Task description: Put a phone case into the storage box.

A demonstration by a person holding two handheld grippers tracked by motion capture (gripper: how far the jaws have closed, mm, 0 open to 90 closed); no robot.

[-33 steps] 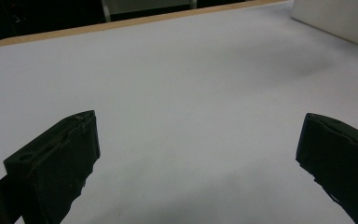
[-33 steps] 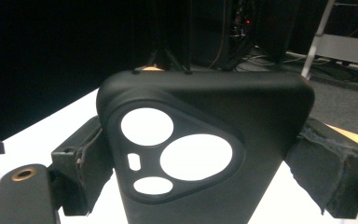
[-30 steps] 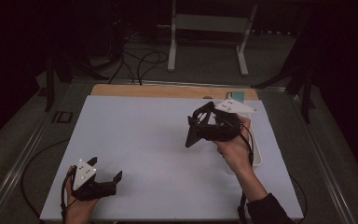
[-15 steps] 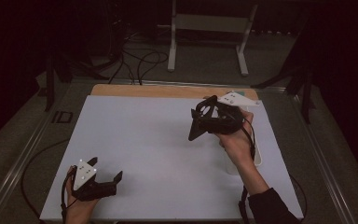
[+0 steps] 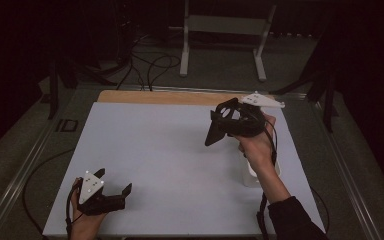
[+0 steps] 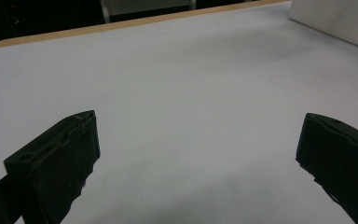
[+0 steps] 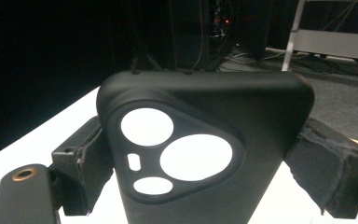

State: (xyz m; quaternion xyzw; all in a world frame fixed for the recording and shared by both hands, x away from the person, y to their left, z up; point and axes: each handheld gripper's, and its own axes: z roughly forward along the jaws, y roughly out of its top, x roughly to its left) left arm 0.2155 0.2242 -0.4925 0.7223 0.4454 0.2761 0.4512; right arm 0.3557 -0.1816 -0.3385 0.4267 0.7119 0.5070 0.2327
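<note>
The right claw [image 5: 215, 134] is clamped on a black phone case [image 7: 200, 154], its jaws pressing the case's two long sides. It is held in the air above the surface [image 5: 170, 150], toward the far right corner. The case's long axis runs along the jaws, with the camera-cutout end pointing away from the hand, slanting down toward the surface. The left claw [image 5: 115, 192], jaws spread apart with nothing between them, rests near the near left corner.

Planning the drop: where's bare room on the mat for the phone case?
The mat is bare across its middle and left, between the left tool and the raised phone case. The right edge is tighter: a white object lies under the right forearm.
</note>
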